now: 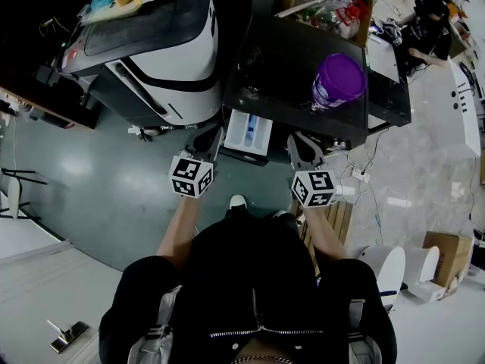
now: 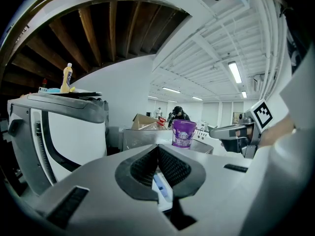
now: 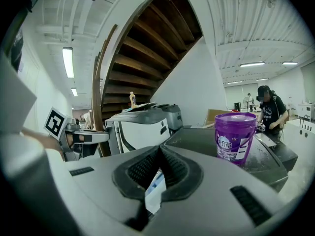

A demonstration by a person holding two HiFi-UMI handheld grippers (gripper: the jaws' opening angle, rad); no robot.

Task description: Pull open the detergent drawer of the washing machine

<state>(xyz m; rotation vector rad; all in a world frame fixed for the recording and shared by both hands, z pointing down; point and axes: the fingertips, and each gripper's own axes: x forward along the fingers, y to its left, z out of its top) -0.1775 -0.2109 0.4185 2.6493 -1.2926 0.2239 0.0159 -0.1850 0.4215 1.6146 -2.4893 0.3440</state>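
White plastic with blue inside, the detergent drawer (image 1: pixel 248 133) juts from the washing machine (image 1: pixel 288 74), its long axis running twelve to six toward me. My left claw (image 1: pixel 213 141), pinched together on nothing, sits at its nine o'clock and looks nearer. My right claw (image 1: pixel 297 146), likewise closed and empty, sits at three.

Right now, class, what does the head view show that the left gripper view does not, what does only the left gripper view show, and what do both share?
Only the head view: the person's shoe on the grey floor, and the marker cube on the left gripper. Only the left gripper view: the wooden stair underside and ceiling lights. Both: the purple bucket, the pulled-out detergent drawer and the right gripper.
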